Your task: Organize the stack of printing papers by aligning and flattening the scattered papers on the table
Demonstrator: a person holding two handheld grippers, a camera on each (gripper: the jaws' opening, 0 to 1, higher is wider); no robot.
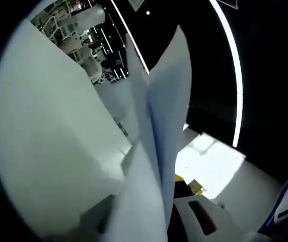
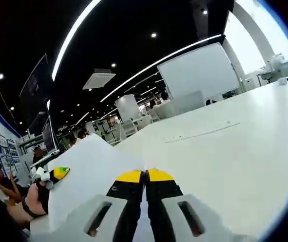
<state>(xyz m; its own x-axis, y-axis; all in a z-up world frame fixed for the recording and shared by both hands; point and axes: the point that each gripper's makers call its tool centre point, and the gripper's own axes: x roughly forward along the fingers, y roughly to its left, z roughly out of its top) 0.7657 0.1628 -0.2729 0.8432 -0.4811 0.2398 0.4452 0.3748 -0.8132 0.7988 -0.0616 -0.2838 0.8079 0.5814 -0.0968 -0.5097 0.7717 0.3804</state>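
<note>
In my left gripper view the papers (image 1: 159, 126) stand on edge right before the lens, hiding my left gripper's jaws, so I cannot tell their state. In my right gripper view the right gripper (image 2: 145, 176) has its yellow-tipped jaws pressed together over the white table (image 2: 244, 146), a paper sheet (image 2: 88, 171) just left, and the left gripper (image 2: 51, 176) beyond.

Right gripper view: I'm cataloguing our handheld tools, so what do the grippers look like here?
The right gripper has two pale grey jaws, each with an oblong slot, black inner pads and yellow tips. At the left, the left gripper shows a yellow tip with a green spot on a pale body, with a dark strap below it.
</note>
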